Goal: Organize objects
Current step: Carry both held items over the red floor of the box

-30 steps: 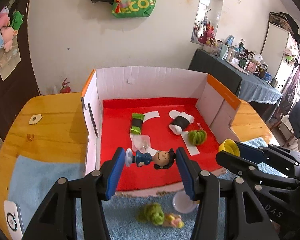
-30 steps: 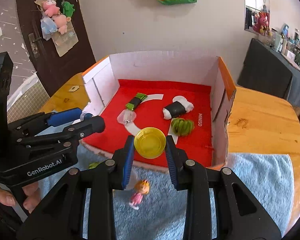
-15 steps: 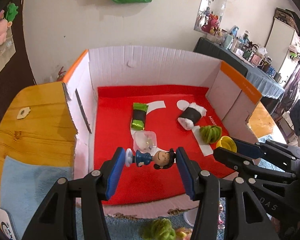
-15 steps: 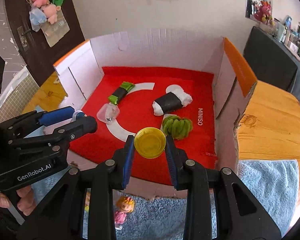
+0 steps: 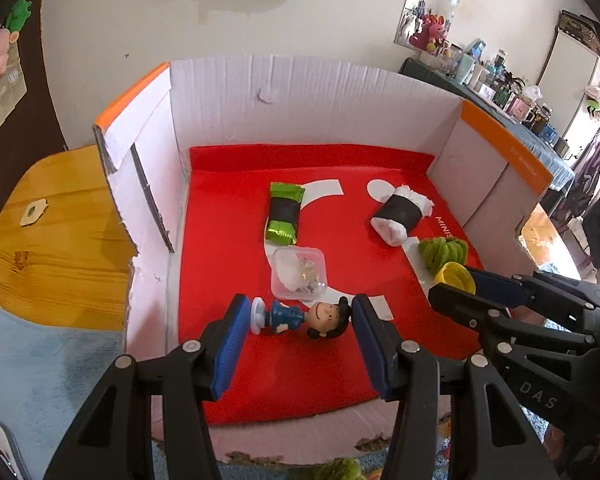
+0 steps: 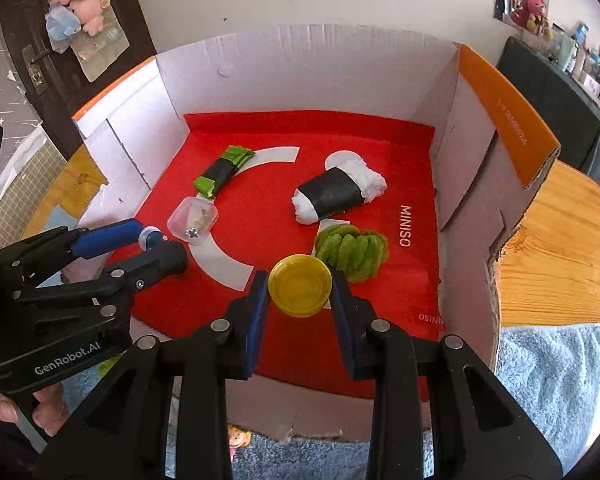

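Figurine [image 5: 300,317] and cap [image 6: 300,285] now lower over box [image 6: 308,60].

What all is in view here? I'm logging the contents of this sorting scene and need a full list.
cardboard box: 1, white walls with orange edges, red liner, on the wooden table
green-and-black wrapped roll: 1, rear left of the box floor
white-and-black wrapped roll: 1, rear right of the floor
clear plastic case: 1, transparent, centre left
green ridged toy: 1, front right
figurine: 1, blue body, black hair, lying sideways in the left gripper
yellow cap: 1, in the right gripper
blue towel: 1, under the box front
small doll: 1, on the towel, mostly hidden
left gripper: black, blue pads
right gripper: same
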Demonstrator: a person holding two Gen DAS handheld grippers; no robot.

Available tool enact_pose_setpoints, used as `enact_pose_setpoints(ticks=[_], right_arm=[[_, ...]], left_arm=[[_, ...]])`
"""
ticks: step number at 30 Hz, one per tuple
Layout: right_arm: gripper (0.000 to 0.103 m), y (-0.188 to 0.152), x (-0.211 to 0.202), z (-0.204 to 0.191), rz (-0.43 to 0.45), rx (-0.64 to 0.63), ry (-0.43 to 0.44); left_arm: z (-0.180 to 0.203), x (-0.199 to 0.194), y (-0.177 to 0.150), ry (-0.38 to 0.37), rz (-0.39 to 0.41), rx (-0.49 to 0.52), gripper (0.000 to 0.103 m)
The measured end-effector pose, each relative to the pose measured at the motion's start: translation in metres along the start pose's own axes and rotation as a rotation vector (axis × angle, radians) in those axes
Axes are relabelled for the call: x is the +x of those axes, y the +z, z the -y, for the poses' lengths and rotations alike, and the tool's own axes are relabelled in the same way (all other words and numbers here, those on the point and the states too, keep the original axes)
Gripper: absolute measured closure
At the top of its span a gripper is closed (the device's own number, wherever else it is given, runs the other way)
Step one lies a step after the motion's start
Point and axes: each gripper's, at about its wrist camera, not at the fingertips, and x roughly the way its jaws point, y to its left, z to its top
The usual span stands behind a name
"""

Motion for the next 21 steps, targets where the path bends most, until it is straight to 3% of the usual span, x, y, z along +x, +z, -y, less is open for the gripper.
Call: enact_pose_setpoints(ticks=[21], right_arm=[[0.074, 0.004, 0.012, 0.014, -0.009, 0.029, -0.024]], left_arm=[[0.004, 0.012, 0.017, 0.015, 0.002, 0.011, 0.048]])
